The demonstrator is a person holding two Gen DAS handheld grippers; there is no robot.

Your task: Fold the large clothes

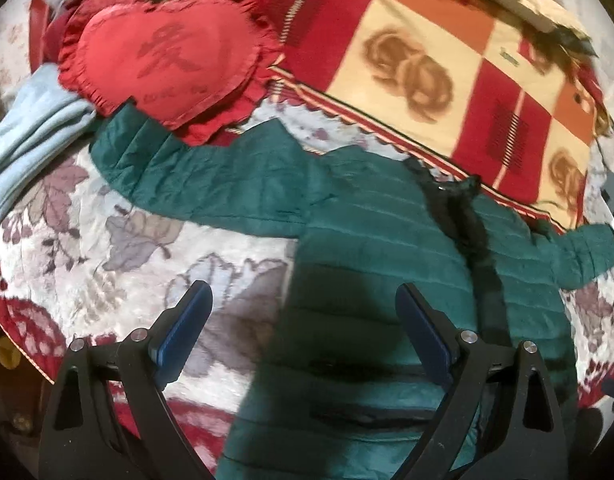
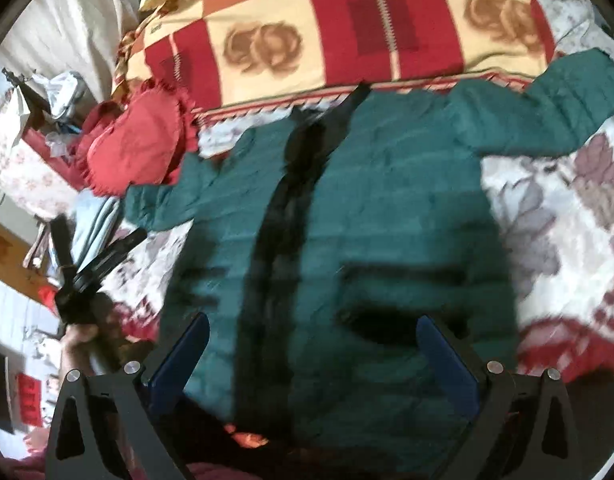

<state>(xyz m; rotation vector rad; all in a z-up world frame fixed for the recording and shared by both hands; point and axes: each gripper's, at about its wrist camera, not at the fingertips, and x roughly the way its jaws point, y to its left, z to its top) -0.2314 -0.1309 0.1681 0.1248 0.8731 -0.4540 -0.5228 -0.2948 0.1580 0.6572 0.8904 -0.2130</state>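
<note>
— Blue-padded left gripper point(image 1: 303, 300) at the bottom of its frame: how wide?

— Spread fully, nothing between the pads; it hovers over the left edge of the green quilted jacket point(image 1: 387, 240).

— And the right gripper point(image 2: 313, 328)?

— Spread wide too, empty, above the jacket's lower body.

— Where does the jacket lie?

— Flat on the floral bedspread point(image 1: 127, 240), filling mid-frame, sleeves out to both sides, black front strip point(image 2: 283, 216) running up the middle.

— Beyond it?

— Across the top, a checked red-and-cream blanket point(image 1: 407, 40); upper left, a red heart cushion point(image 1: 163, 56), touching the jacket's sleeve.
</note>
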